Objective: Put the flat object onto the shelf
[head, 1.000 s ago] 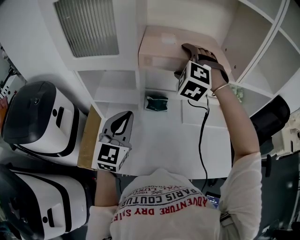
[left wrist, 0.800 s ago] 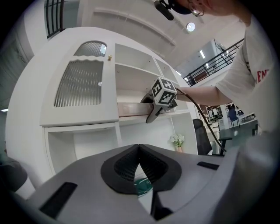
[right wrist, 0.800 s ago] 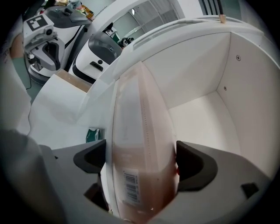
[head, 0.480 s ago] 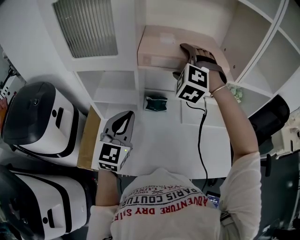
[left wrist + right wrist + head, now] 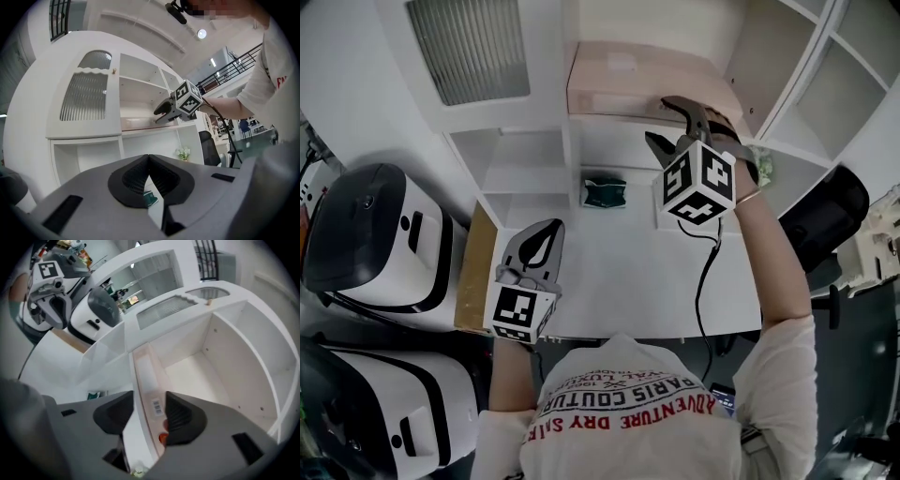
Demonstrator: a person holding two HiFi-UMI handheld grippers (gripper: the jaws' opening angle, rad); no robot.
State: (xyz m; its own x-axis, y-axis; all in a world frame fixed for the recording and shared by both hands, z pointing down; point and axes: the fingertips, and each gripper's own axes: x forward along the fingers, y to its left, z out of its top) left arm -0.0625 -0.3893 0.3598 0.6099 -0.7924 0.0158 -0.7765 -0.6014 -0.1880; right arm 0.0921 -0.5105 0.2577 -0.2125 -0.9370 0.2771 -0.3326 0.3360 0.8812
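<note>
The flat beige box (image 5: 628, 80) lies on the white shelf (image 5: 609, 120) of the cabinet, its barcode label (image 5: 157, 407) facing me in the right gripper view. My right gripper (image 5: 670, 122) hovers just in front of it. Its jaws have just been closing and stand partly apart; the shelf's front edge and the box's front edge lie between them, with a gap to the pads. My left gripper (image 5: 539, 246) is low over the desk, shut with nothing in it, its fingers meeting in the left gripper view (image 5: 149, 161).
A green packet (image 5: 606, 192) lies at the back of the white desk (image 5: 628, 281). Two white-and-black machines (image 5: 375, 234) stand at the left beside a cardboard sheet (image 5: 473, 272). A black chair (image 5: 820, 220) is at the right. A small plant (image 5: 183, 153) stands in a lower niche.
The right gripper has drawn back from the box toward the person and its jaws have narrowed. The box stays on the shelf. The left gripper has barely shifted.
</note>
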